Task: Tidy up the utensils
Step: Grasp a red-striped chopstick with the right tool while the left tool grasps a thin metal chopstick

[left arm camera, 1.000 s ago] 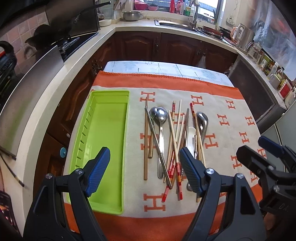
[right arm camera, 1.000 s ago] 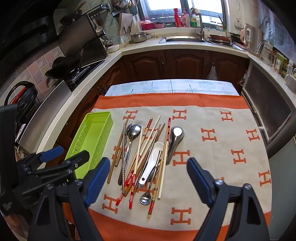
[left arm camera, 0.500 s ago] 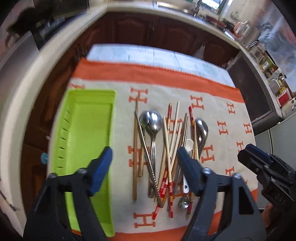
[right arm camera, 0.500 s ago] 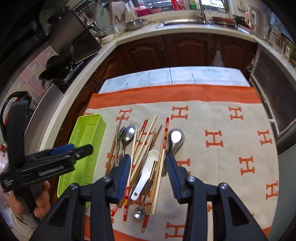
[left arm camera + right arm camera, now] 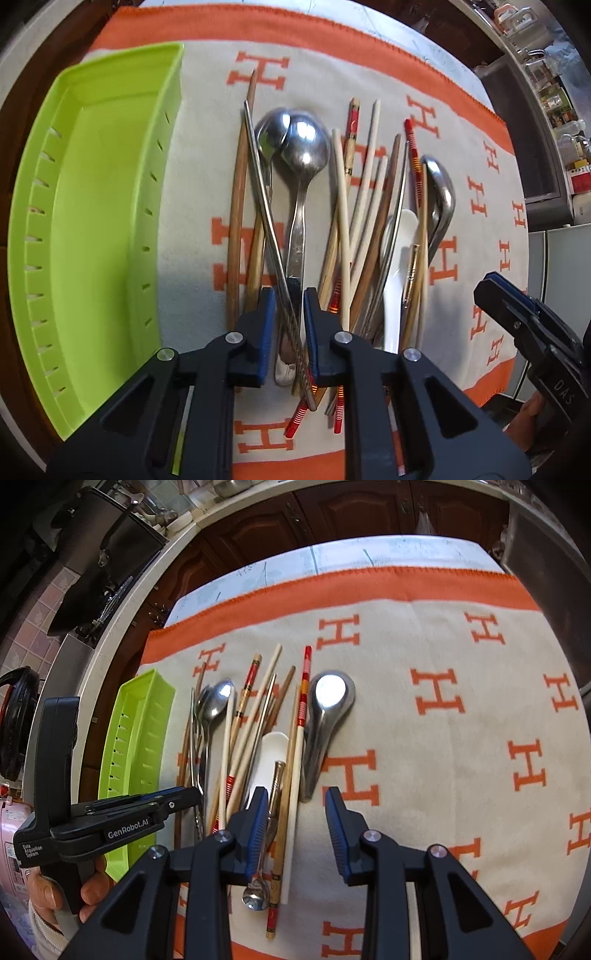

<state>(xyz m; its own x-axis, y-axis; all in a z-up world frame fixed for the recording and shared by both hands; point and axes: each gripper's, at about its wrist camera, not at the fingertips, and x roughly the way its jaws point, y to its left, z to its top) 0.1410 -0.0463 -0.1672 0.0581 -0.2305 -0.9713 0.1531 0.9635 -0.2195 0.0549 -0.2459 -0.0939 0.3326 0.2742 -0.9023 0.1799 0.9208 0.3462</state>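
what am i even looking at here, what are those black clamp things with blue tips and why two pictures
These are not robot arms. A person holds a handheld two-finger gripper in each hand, and each one carries a fisheye camera looking forward along its fingers, so you get one picture per gripper.

The left wrist picture shows the left gripper low over a pile of utensils, its blue pads narrowed around a metal chopstick and a steel spoon handle; whether it grips yet is unclear. The right wrist picture shows the right gripper open over the pile's right edge, and the person's hand holding the left one.

On the orange and cream cloth lie wooden and red-banded chopsticks, steel spoons and a white spoon. The green tray beside them has nothing in it.
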